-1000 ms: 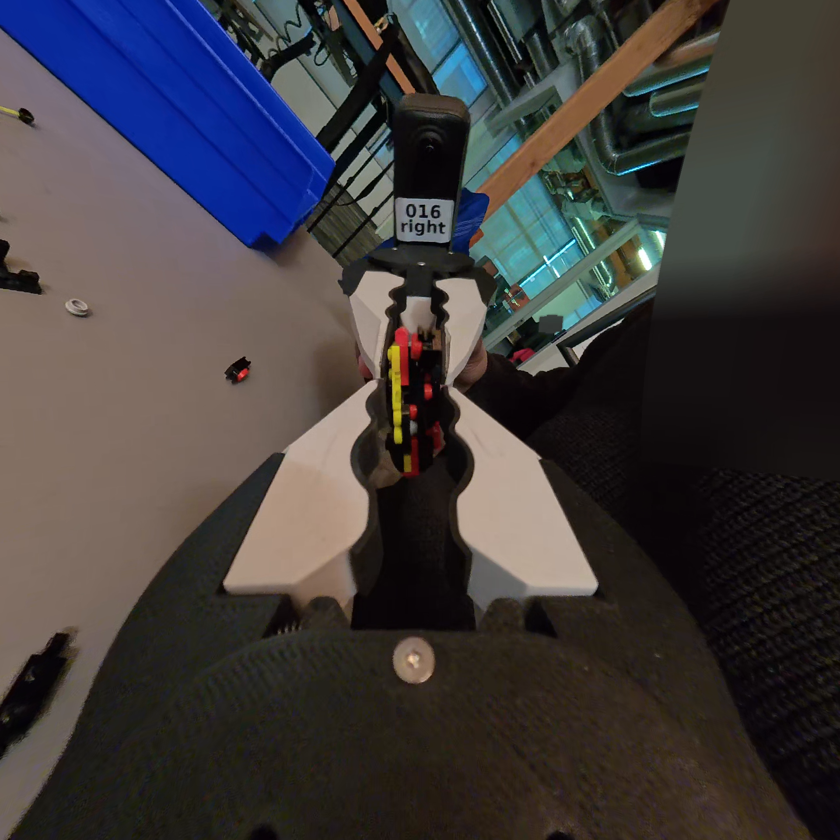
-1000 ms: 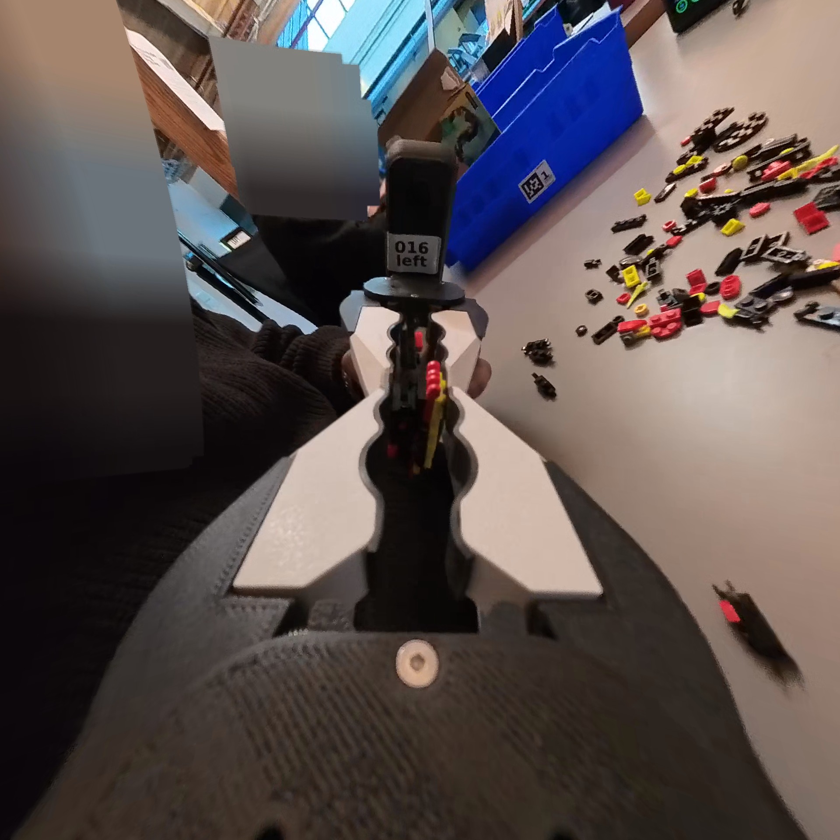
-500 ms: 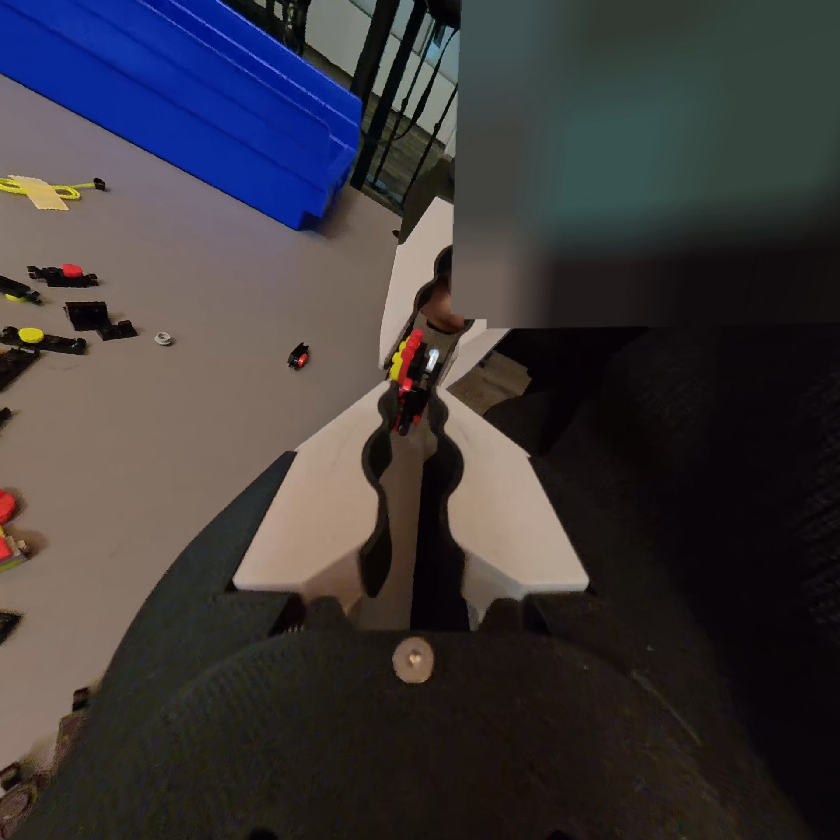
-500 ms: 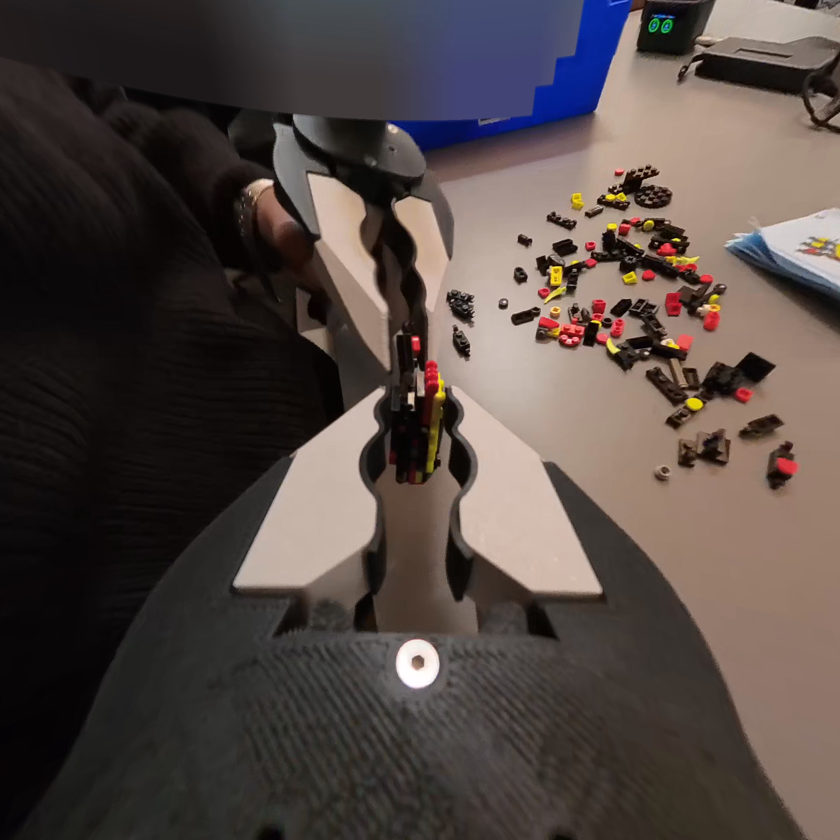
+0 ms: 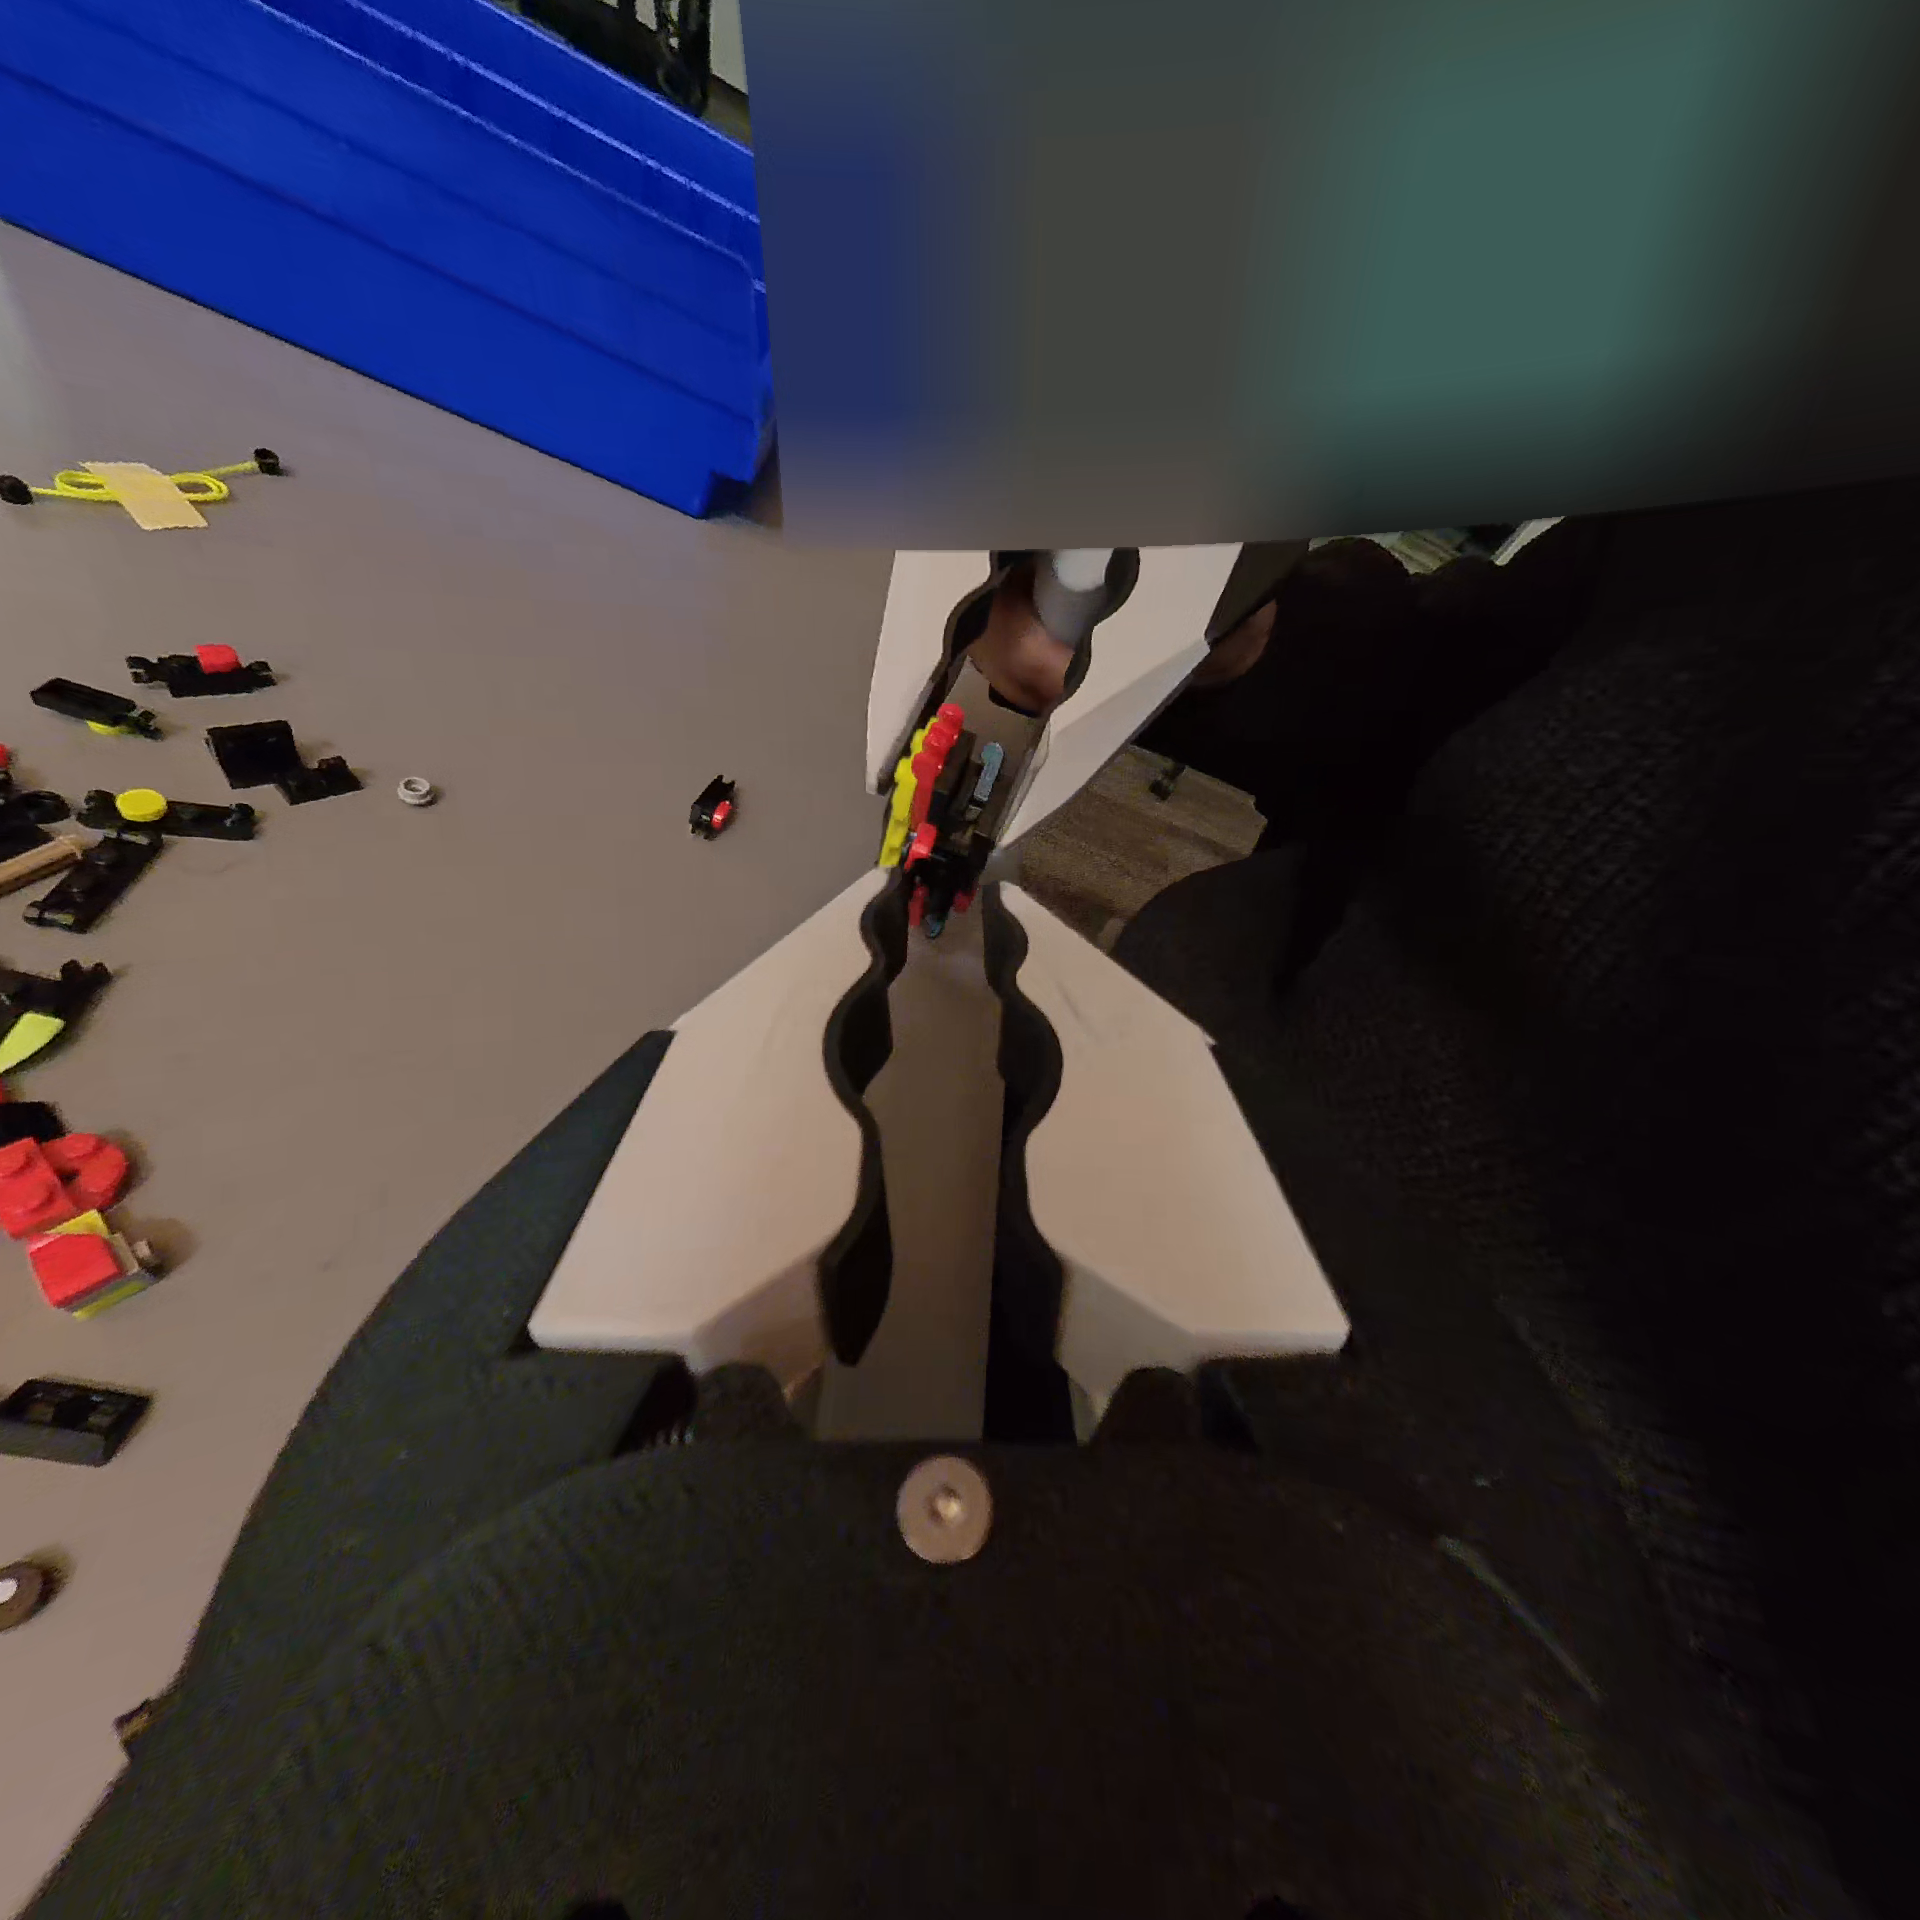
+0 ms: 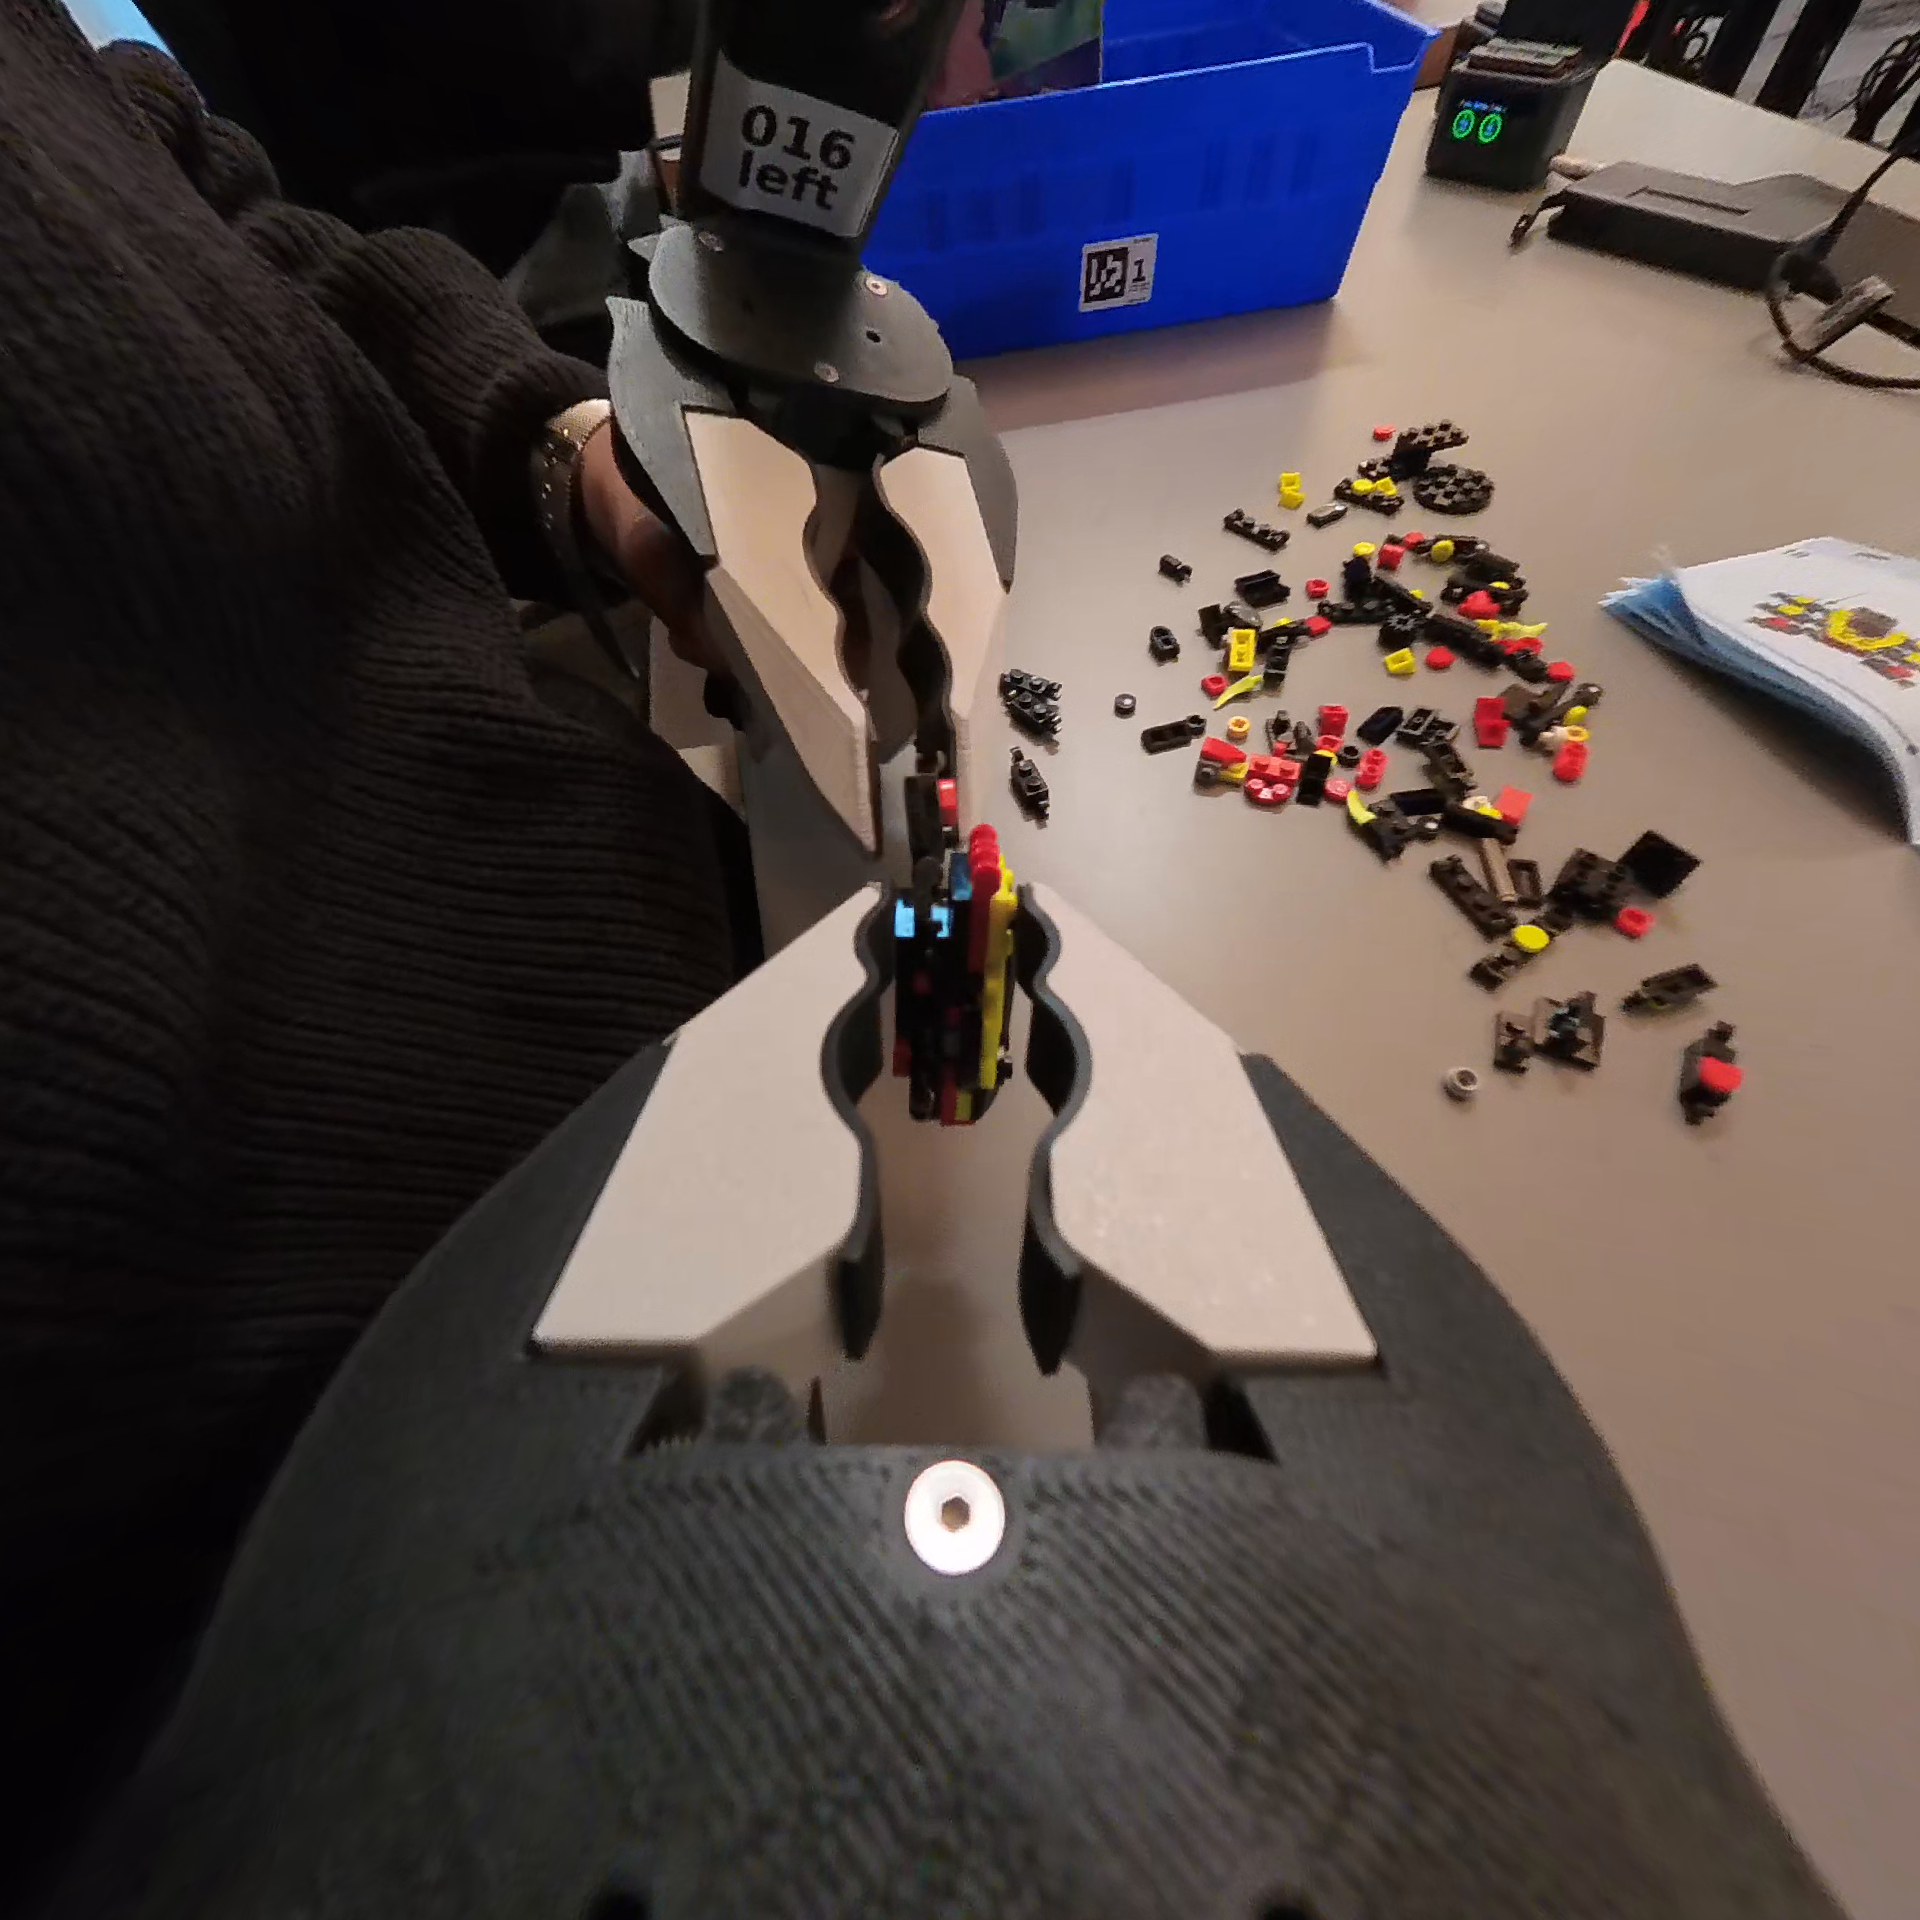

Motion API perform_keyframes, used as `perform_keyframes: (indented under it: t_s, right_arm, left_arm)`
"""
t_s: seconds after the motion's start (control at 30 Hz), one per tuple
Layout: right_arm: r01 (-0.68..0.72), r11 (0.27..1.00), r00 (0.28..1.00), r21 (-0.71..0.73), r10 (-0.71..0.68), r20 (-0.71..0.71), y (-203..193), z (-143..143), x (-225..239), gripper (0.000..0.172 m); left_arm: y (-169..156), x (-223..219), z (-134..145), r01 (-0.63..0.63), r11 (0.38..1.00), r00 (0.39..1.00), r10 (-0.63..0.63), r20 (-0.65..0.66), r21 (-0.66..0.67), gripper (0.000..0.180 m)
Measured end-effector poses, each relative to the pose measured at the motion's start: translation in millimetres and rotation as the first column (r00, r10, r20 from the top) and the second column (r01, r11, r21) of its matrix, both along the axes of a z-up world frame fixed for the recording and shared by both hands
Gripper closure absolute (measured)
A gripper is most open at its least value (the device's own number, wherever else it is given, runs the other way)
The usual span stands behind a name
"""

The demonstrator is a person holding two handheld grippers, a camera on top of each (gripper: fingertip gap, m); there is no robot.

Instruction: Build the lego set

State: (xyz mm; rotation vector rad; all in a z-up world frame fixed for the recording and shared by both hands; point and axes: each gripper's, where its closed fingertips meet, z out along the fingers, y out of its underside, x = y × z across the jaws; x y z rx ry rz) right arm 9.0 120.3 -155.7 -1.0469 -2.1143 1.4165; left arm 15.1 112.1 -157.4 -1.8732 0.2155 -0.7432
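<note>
Brick assembly (image 6: 951, 997) — clamped in right gripper (image 6: 951, 935), left gripper (image 6: 920, 800) pinching its far end

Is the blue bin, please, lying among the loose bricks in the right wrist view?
No: the blue bin stands at the table's far edge, apart from the loose bricks.

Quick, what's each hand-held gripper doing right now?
Left hand-held gripper: closed on a small black piece with a red stud.
Right hand-held gripper: closed on a stacked black, red and yellow plastic brick assembly.
</note>
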Motion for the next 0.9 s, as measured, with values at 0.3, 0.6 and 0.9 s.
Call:
perform_keyframes:
  t_s: [0.3, 0.6, 0.9]
  right_arm:
    - [-0.032, 0.999, 0.999, 0.0, 0.032, 0.027, -5.2, -4.6, 3.3, 0.151]
    - [-0.043, 0.998, 0.998, -0.052, 0.045, 0.04, -6.2, -1.6, 5.0, 0.152]
    - [-0.059, 0.993, 0.995, -0.098, 0.066, 0.077, -7.7, -3.7, 7.6, 0.152]
  left_arm:
    - [-0.1, 1.8, -1.0, 0.004, 1.0, 0.999, -0.003, -0.032, 0.013, 0.172]
    - [-0.8, 2.7, 1.4, 0.007, 0.999, 0.997, -0.004, -0.076, 0.045, 0.173]
    - [-2.4, 5.0, -1.4, 0.021, 1.0, 0.996, -0.021, -0.087, -0.001, 0.172]
